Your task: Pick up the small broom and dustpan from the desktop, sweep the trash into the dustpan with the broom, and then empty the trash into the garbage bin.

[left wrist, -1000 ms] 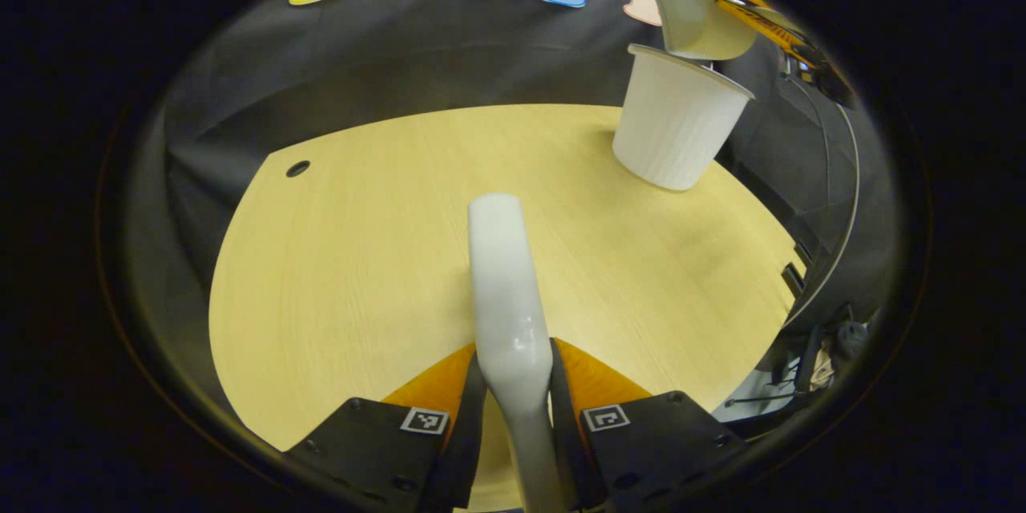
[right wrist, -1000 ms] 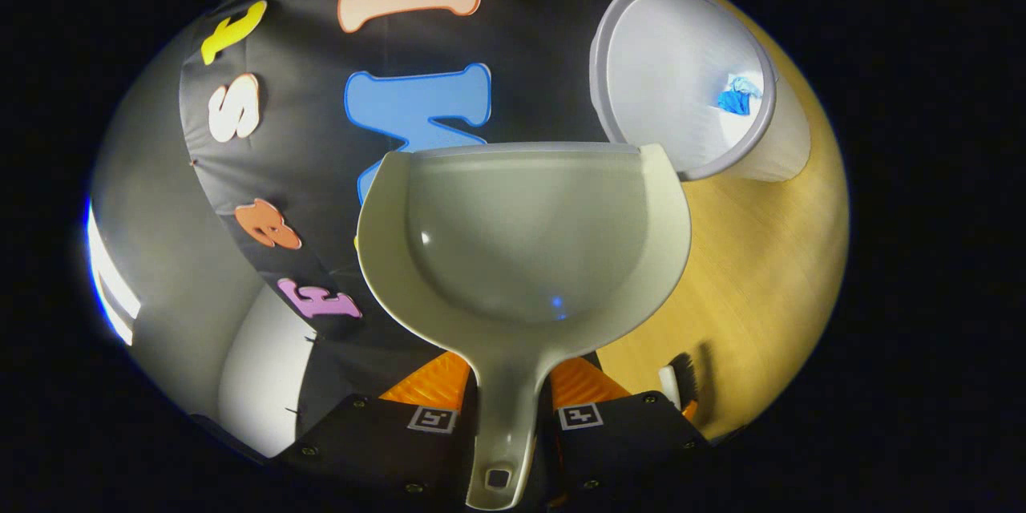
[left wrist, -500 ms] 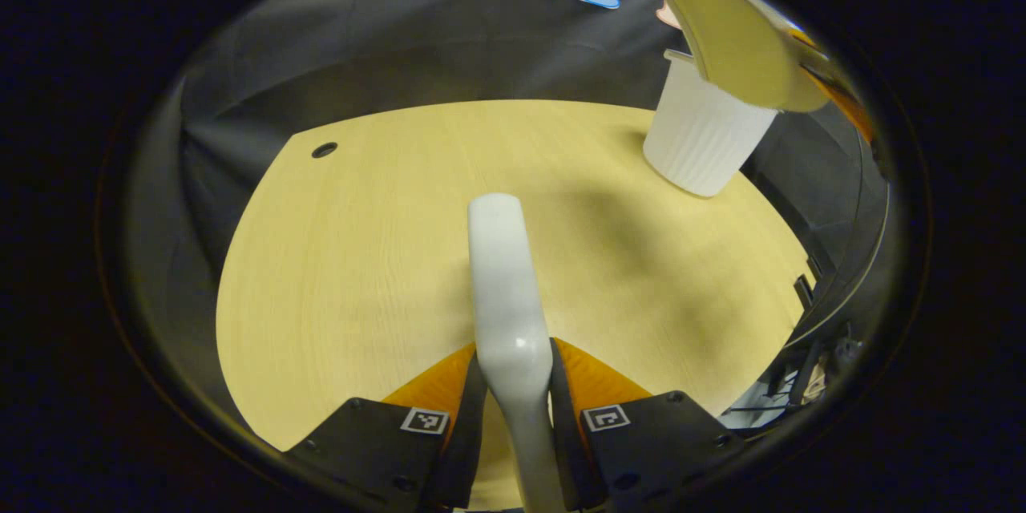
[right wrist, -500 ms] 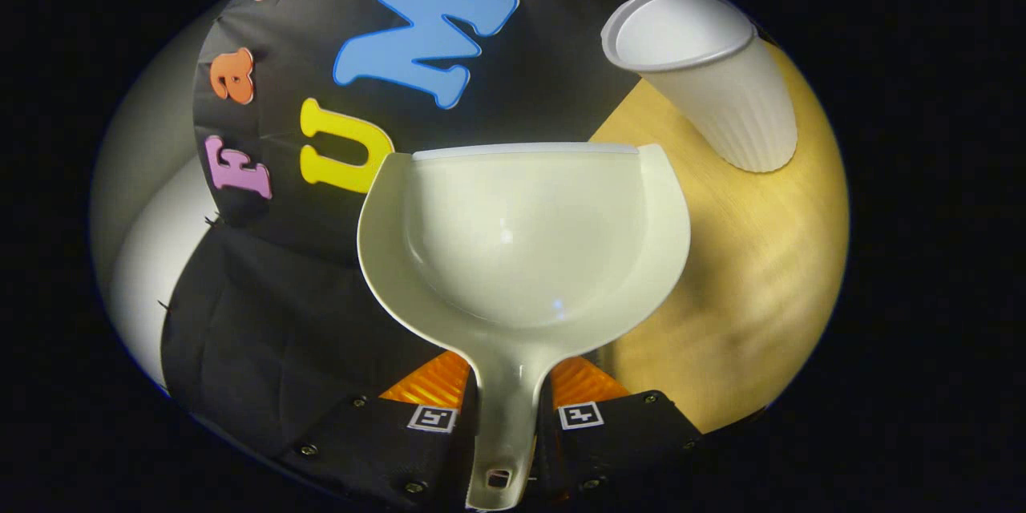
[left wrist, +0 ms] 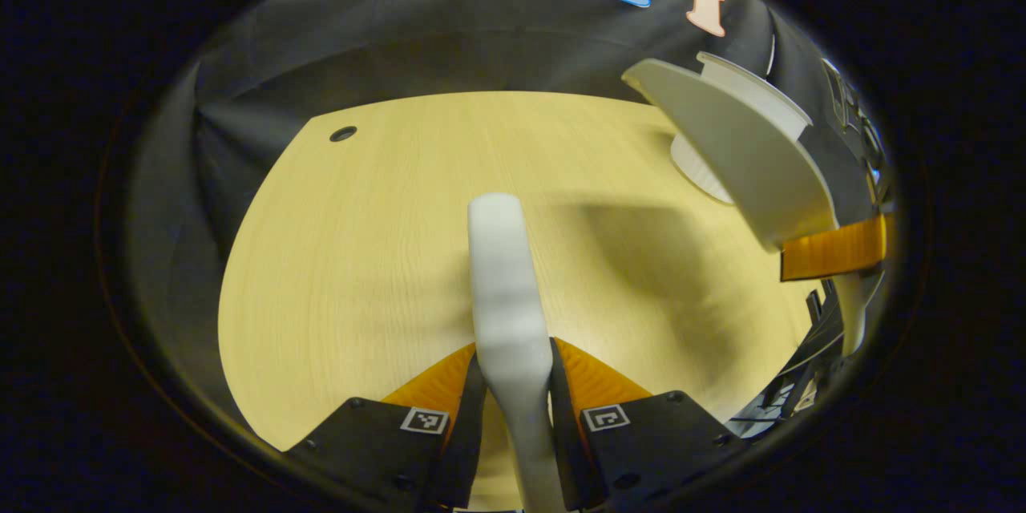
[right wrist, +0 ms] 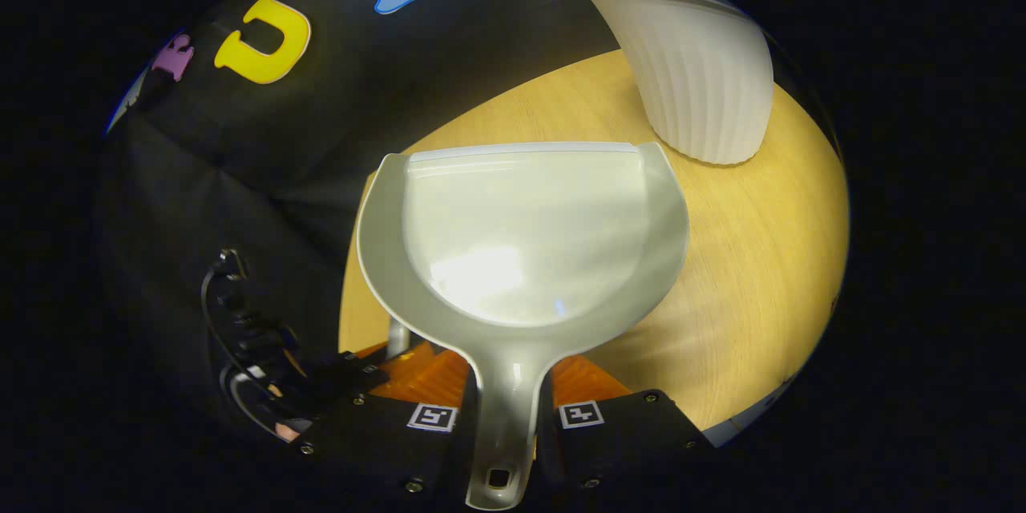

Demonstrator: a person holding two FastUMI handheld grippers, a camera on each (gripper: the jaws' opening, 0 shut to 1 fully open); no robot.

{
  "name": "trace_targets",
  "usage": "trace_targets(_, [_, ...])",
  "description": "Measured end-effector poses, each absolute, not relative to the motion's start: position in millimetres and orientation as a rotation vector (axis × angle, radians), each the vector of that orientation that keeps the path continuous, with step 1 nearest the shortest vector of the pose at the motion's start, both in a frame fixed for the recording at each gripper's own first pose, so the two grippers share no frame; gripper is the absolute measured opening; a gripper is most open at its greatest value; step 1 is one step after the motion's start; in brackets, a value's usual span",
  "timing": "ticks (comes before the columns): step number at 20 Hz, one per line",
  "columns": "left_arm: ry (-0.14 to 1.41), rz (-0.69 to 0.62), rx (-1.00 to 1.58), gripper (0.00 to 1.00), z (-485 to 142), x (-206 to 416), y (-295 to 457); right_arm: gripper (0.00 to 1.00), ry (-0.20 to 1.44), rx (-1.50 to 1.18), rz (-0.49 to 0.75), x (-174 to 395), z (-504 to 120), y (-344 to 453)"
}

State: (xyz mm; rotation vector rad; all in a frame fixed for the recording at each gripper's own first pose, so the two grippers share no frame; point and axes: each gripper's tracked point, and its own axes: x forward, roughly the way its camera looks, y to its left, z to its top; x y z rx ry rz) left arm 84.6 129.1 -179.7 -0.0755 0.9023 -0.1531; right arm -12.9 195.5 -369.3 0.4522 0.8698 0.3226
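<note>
Lowered away from the bin (right wrist: 693, 72) at upper right, the empty dustpan (right wrist: 525, 244) stays clamped in the right gripper (right wrist: 503, 409); the left gripper (left wrist: 513, 385) grips the broom (left wrist: 505, 288). Set both down level and gently.

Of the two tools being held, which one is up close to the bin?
The dustpan, clamped by its handle in the right gripper, beside the white bin. The broom handle in the left gripper sits farther back.

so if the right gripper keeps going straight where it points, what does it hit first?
Probably the tabletop: the dustpan held by the right gripper leads, lip angled toward bare wood. The white bin sits off right. Depth unclear.
</note>
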Motion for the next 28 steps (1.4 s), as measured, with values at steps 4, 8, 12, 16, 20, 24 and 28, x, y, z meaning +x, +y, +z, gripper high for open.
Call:
trace_targets(4, [0.915,-0.117,-0.091,0.49,-185.3,81.9,129.5,0.32,0.888,0.293,0.261,-12.4,-399.6,188.2])
trace_targets(8, [0.932,-0.086,-0.101,0.49,-189.0,81.0,131.8,0.32,0.929,0.244,0.223,-16.8,-402.0,186.5])
trace_targets(12, [0.962,-0.059,-0.087,0.48,-201.2,80.6,132.5,0.32,0.967,0.21,0.206,-15.8,-410.9,182.7])
trace_targets(16, [0.982,-0.054,-0.087,0.49,-195.8,84.4,129.0,0.32,1.004,0.207,0.202,-17.0,-407.6,181.6])
trace_targets(20, [0.999,-0.038,-0.088,0.46,-204.1,81.1,131.0,0.34,1.004,0.198,0.204,-18.6,-409.4,181.3])
trace_targets(24, [0.999,-0.022,-0.098,0.52,-205.9,75.3,130.7,0.37,1.002,0.236,0.217,-21.9,-401.8,180.8])
trace_targets(28, [0.95,-0.011,-0.059,0.55,-187.1,77.1,143.0,0.42,0.987,0.249,0.245,-27.5,-394.5,181.5])
